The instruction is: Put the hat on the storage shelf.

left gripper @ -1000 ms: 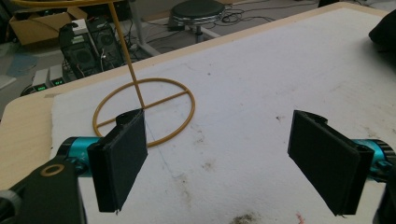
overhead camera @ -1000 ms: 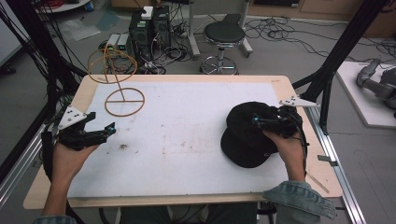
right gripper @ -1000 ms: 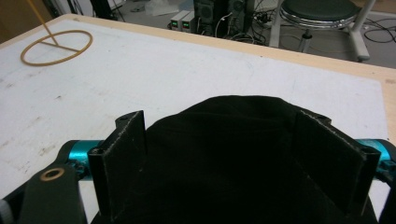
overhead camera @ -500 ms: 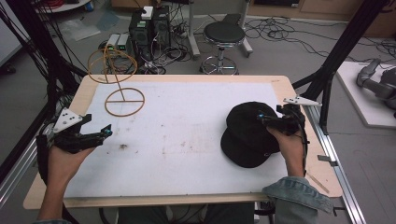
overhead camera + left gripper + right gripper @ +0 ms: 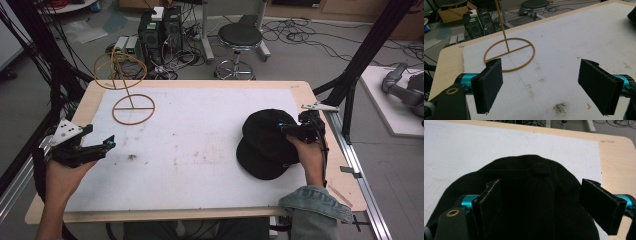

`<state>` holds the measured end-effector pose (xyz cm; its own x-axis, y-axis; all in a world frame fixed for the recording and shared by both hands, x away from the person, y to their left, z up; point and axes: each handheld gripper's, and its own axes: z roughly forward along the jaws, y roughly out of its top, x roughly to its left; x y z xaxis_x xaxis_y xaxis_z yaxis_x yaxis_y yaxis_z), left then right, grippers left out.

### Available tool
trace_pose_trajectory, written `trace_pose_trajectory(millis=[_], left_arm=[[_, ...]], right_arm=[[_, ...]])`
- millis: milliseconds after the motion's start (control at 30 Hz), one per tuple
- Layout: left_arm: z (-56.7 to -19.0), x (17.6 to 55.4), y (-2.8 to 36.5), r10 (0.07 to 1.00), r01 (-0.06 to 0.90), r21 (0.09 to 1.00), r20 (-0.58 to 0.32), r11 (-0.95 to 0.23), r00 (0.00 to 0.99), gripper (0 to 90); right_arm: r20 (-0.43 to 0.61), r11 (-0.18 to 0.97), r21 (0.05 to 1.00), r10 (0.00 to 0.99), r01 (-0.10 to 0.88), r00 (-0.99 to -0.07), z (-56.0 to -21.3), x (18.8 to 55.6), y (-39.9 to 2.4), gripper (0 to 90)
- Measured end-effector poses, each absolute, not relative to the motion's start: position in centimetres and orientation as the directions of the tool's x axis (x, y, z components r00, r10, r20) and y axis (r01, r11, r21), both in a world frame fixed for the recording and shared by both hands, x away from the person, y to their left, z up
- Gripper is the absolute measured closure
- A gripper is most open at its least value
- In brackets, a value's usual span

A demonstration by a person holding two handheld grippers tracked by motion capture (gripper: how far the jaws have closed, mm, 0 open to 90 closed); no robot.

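Resting on the white mat's (image 5: 200, 150) right side, the black fabric cap (image 5: 265, 145) is straddled by the right gripper (image 5: 541, 205), jaws spread wide over its crown. Left gripper (image 5: 541, 85) is held wide open near the yellow wire stand (image 5: 509, 53).

Matt black cloth cap (image 5: 267, 142); seemingly felt mat (image 5: 200, 130).

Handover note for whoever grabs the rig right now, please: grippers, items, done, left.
Right gripper: open, jaws straddling the crown of the black cap, not closed on it.
Left gripper: open, holding nothing, above the white mat at its left edge.
Wire hat stand: upright at the mat's far left corner, bare.
Done: no grasp made.
Left: probably grip the cap and set it on the stand.
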<state>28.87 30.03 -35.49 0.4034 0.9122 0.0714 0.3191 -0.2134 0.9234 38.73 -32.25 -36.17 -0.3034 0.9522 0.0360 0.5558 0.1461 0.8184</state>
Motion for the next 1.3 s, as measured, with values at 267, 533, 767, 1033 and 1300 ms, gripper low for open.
trace_pose_trajectory(millis=[267, 533, 767, 1033, 1300], left_arm=[[-35.6, 28.9, 30.0, 0.91, 0.319, 0.923, 0.072, -0.215, 0.407, 20.2], [-35.6, 28.9, 30.1, 0.909, 0.321, 0.922, 0.069, -0.215, 0.411, 20.2], [-35.5, 28.9, 30.0, 0.908, 0.32, 0.923, 0.067, -0.214, 0.413, 20.2], [-35.5, 28.8, 30.1, 0.91, 0.317, 0.925, 0.068, -0.211, 0.41, 20.2], [-35.2, 28.7, 30.4, 0.912, 0.312, 0.927, 0.066, -0.206, 0.406, 20.2]], right_arm=[[0.043, 0.154, 0.789, 0.952, 0.595, -0.304, -36.7, 39.1, -32.1, 20.9], [0.032, 0.187, 0.756, 0.947, 0.627, -0.321, -36.9, 39.3, -31.7, 39.6], [0.002, 0.208, 0.764, 0.946, 0.611, -0.324, -36.7, 39.0, -31.3, 64.2], [-0.01, 0.21, 0.789, 0.944, 0.577, -0.331, -36.2, 38.5, -31.0, 81.3], [0.009, 0.184, 0.826, 0.941, 0.532, -0.339, -35.3, 37.9, -30.8, 83.5]])
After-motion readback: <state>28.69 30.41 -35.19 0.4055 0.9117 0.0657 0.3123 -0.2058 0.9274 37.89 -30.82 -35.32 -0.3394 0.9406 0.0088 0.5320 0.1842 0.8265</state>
